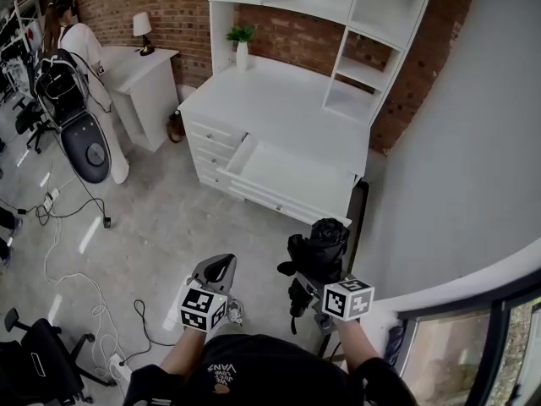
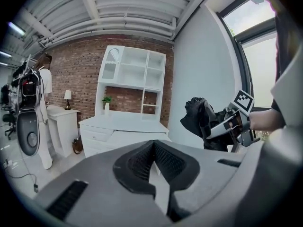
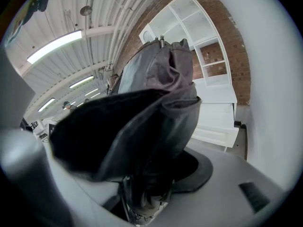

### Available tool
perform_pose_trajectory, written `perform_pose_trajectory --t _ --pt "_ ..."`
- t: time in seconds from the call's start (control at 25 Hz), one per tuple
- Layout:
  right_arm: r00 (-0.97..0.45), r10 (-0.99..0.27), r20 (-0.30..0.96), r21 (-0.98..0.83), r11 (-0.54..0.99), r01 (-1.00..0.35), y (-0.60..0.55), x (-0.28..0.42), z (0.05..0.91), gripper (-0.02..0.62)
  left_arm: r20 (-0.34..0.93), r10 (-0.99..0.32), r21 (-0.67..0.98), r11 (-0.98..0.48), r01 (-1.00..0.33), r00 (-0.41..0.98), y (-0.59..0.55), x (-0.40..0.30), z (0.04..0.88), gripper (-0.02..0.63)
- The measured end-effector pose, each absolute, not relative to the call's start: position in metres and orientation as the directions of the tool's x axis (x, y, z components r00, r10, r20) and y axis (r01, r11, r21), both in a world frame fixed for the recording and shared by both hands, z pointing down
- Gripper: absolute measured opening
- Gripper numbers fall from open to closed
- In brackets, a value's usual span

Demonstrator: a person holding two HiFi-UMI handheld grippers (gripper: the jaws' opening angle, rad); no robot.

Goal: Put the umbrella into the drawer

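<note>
Clamping folded black fabric umbrella (image 1: 328,237), right gripper (image 1: 313,269) jaws pressed on its bundled body. Left gripper (image 1: 221,266) jaws together, nothing between. White wooden drawer (image 1: 287,172) stands open ahead.

The umbrella (image 1: 325,242) is black, its folded cloth showing a dark grey sheen in the right gripper view. The left gripper (image 1: 221,265) and right gripper (image 1: 311,279) are grey with black ribbed pads (image 2: 165,162); each of the 2 carries a white cube printed with black square markers. The dresser (image 1: 279,108) and its drawer (image 1: 292,176) are white against a red-brown brick wall (image 1: 173,7). The floor (image 1: 161,227) is pale grey. A green plant (image 1: 241,34) stands in a white vase (image 1: 242,55)
</note>
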State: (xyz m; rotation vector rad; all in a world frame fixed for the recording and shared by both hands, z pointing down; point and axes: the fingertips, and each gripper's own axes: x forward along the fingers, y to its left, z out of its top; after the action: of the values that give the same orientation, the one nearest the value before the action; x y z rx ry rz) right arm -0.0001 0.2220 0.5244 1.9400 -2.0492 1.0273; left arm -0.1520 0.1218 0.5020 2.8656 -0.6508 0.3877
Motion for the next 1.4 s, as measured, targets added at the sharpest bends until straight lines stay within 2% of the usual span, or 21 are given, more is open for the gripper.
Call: perform_pose_trajectory --t 0.88,1.12,1.4 --pt "-0.053 -0.837 0.545 -0.343 -0.165 -0.925 0.080 0.014 0.528 0.232 0.291 -0.307 0.117 -0.929 -0.352 0.906 -0.028 -0.144 0.511 0.006" --pt "-0.082 -0.825 0.559 -0.334 -0.134 -0.933 0.046 0.039 0.535 0.232 0.306 -0.328 0.128 -0.916 -0.380 0.894 -0.051 -0.123 0.518 0.006" --pt "-0.152 -0.804 0.575 -0.328 -0.057 -0.943 -0.002 0.089 0.541 0.232 0.314 -0.414 0.139 -0.870 -0.473 0.855 -0.086 -0.086 0.523 0.006"
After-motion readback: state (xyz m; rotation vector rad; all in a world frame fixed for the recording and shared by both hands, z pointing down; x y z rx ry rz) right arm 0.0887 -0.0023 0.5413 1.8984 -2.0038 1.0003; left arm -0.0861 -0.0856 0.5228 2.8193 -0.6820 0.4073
